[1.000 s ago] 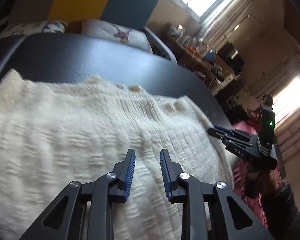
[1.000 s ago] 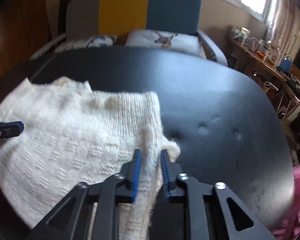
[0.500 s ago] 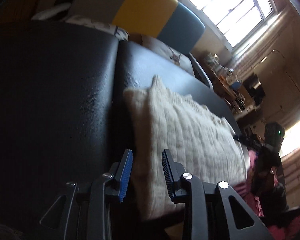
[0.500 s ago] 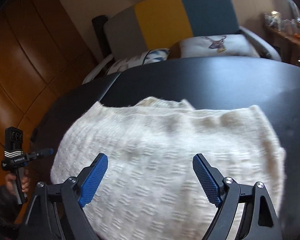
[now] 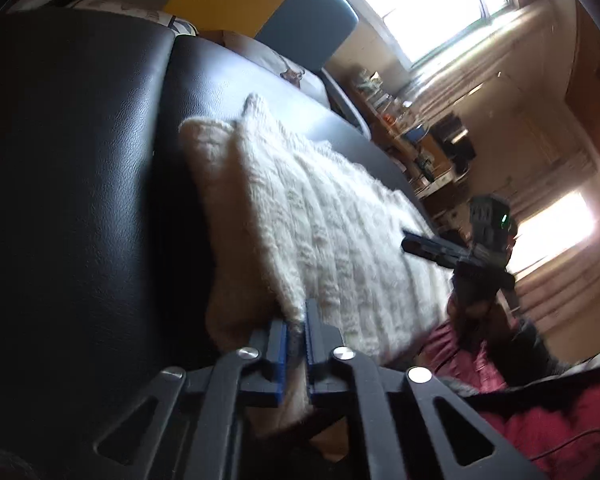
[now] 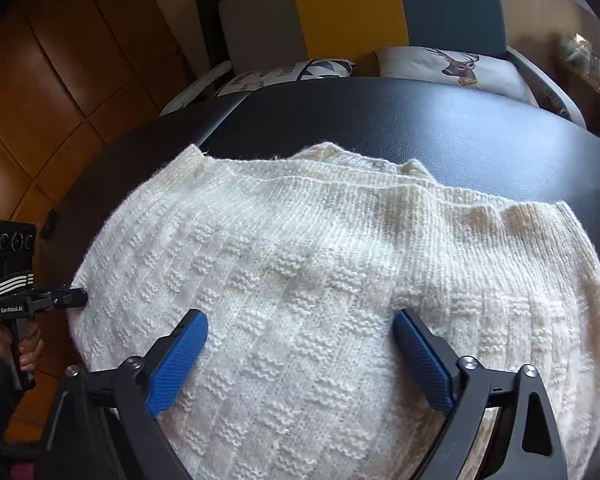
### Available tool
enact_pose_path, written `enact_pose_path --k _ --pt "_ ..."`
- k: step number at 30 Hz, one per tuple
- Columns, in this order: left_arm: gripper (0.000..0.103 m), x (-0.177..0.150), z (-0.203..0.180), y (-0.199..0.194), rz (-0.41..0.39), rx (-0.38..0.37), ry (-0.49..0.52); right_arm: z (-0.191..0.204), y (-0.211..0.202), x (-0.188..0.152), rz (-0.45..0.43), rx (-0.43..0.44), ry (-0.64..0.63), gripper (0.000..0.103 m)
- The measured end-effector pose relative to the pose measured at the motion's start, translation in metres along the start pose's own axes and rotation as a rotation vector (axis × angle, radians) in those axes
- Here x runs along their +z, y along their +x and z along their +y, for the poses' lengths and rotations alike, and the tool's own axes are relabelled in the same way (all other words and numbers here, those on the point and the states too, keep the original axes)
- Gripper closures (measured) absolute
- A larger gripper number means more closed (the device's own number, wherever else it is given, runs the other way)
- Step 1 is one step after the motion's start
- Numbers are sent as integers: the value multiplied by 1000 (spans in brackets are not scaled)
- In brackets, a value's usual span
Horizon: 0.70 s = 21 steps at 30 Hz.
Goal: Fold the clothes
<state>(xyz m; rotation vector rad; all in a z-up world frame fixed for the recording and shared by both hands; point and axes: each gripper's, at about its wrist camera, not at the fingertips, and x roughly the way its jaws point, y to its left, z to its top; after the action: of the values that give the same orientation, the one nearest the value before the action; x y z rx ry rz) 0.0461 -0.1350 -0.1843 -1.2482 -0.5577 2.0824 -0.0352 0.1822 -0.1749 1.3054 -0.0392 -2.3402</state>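
Observation:
A cream knitted sweater (image 6: 320, 248) lies folded on the black padded table (image 6: 420, 120). In the left wrist view the sweater (image 5: 320, 208) stretches away to the right. My left gripper (image 5: 296, 312) is closing its jaws, and the blue pads pinch the sweater's near left edge. From the right wrist view, that same left gripper (image 6: 78, 296) sits at the sweater's left side, held by a hand. My right gripper (image 6: 300, 320) hovers over the sweater's near middle, jaws opening wide with only the flat knit below them. The right gripper (image 5: 408, 246) also shows at the sweater's far side.
A sofa with grey, yellow and teal back panels (image 6: 348, 8) stands behind the table, with a deer cushion (image 6: 452, 66) on it. Wooden wall panels (image 6: 40, 80) are to the left. Pink-red cloth (image 5: 540, 412) lies off the table's near right. A cluttered shelf (image 5: 400, 128) lines the far wall.
The left gripper moved to the sweater's left edge and closed on it. The right gripper let go of the fold it pinched, opened wide and shifted over the sweater's middle.

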Motion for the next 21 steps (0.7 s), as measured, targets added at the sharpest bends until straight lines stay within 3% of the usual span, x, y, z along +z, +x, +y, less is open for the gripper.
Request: enact_pose_path --k 2,5,8,11,15,21 --pt "99 -9 -3 -14 -42 2 -10 3 2 -3 7 -17 -37 6" --pt "99 -20 0 -5 -5 107 -2 6 7 -7 15 -33 -80 2" --pt "97 -22 1 6 11 104 -27 8 11 -5 30 -45 -91 0" --pt "85 -4 -3 -7 -63 71 -38 7 12 -3 37 -49 -94 0" --pt "80 29 -6 -11 -130 110 -8 6 11 -6 18 -45 -89 0" --pt "80 76 8 32 -45 120 4 6 8 -9 -5 -38 -92 0"
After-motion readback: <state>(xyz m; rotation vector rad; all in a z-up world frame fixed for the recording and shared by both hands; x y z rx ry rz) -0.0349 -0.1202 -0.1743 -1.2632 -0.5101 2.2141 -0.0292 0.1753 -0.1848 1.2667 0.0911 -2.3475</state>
